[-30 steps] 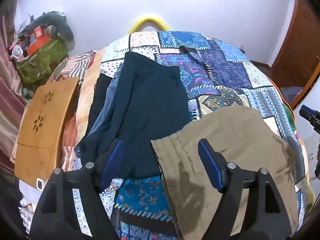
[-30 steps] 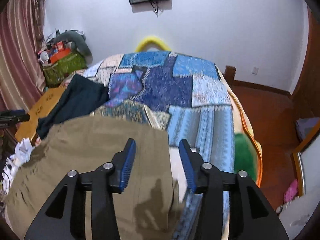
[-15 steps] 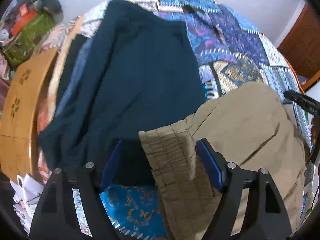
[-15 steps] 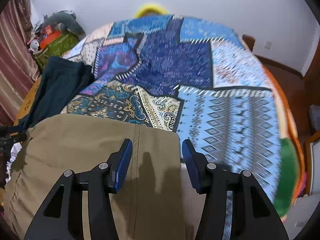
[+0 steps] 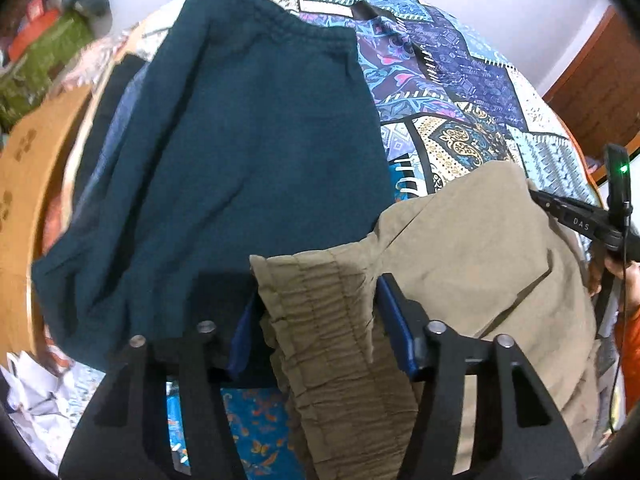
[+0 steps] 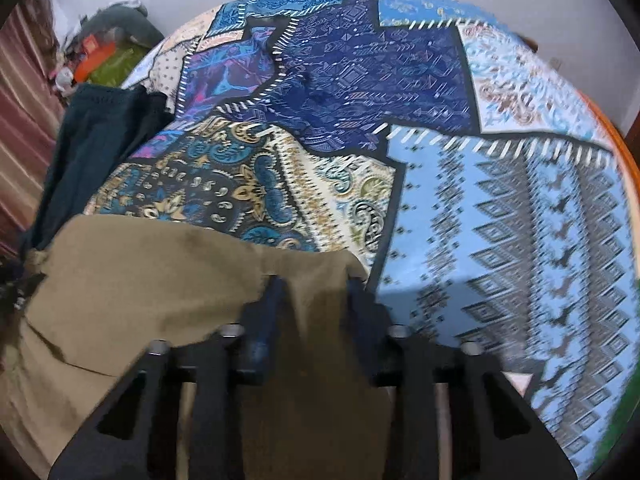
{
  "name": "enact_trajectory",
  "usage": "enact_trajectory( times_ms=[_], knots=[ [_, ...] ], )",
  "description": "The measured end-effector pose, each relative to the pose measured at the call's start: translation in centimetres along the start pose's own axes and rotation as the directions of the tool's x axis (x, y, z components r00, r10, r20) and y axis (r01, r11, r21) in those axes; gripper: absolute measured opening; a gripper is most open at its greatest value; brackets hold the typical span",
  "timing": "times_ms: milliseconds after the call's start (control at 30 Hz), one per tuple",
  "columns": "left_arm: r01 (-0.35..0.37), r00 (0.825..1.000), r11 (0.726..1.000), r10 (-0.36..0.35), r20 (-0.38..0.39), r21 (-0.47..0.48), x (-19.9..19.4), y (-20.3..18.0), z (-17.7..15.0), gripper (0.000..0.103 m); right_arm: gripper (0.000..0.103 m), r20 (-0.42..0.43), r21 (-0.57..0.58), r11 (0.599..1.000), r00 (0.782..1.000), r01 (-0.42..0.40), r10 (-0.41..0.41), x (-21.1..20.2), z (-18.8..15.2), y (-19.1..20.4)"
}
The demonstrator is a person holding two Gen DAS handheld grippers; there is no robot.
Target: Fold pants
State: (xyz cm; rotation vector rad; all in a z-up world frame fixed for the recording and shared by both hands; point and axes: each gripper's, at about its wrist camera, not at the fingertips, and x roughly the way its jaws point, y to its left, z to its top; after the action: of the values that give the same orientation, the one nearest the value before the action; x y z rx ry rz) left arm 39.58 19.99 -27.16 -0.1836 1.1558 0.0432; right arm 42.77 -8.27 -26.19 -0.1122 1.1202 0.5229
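We are holding the left claw (image 5: 320, 320) with its blue-padded fingers (image 5: 394, 320) spread on either side of the gathered elastic waistband (image 5: 324, 312) of the khaki woven pants (image 5: 472, 248); the pads are standing apart, so the left claw is released, not clamping. The waistband is lying between the fingers, with the pants spreading to the right of the claw. A dark teal knit garment (image 5: 240, 152) is lying ahead and to the left of it on the patchwork blue bedspread (image 5: 460, 80). We are positioning the right claw (image 6: 316, 300) with its fingers flanking the far edge of the khaki pants (image 6: 140, 280); motion blur is preventing us from telling whether it is clenched.
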Motion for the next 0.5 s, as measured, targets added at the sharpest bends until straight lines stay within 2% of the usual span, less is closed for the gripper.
enact_trajectory(
  times_ms=[133, 300, 400, 500],
  knots=[
    [-0.052, 0.998, 0.998, 0.051, 0.036, 0.032, -1.3, -0.5, 0.3, 0.047, 0.010, 0.037, -0.058, 0.997, 0.998, 0.047, -0.045, -0.7, -0.1, 1.2],
    [-0.099, 0.989, 0.994, 0.093, 0.115, 0.052, -4.9, -0.9, 1.1, 0.044, 0.009, 0.161, -0.077, 0.993, 0.984, 0.084, -0.071, -4.7, 0.9, 1.7],
    [-0.117, 0.977, 0.992, 0.106, 0.184, 0.050, -7.9, -1.3, 1.9, 0.044, 0.009, 0.255, -0.074, 0.993, 0.965, 0.091, -0.069, -8.8, 2.0, 2.0],
    [-0.127, 0.962, 0.991, 0.113, 0.250, 0.037, -11.1, -1.7, 2.5, 0.044, 0.009, 0.361, -0.079, 0.991, 0.929, 0.112, -0.077, -13.0, 3.3, 3.2]
  ],
)
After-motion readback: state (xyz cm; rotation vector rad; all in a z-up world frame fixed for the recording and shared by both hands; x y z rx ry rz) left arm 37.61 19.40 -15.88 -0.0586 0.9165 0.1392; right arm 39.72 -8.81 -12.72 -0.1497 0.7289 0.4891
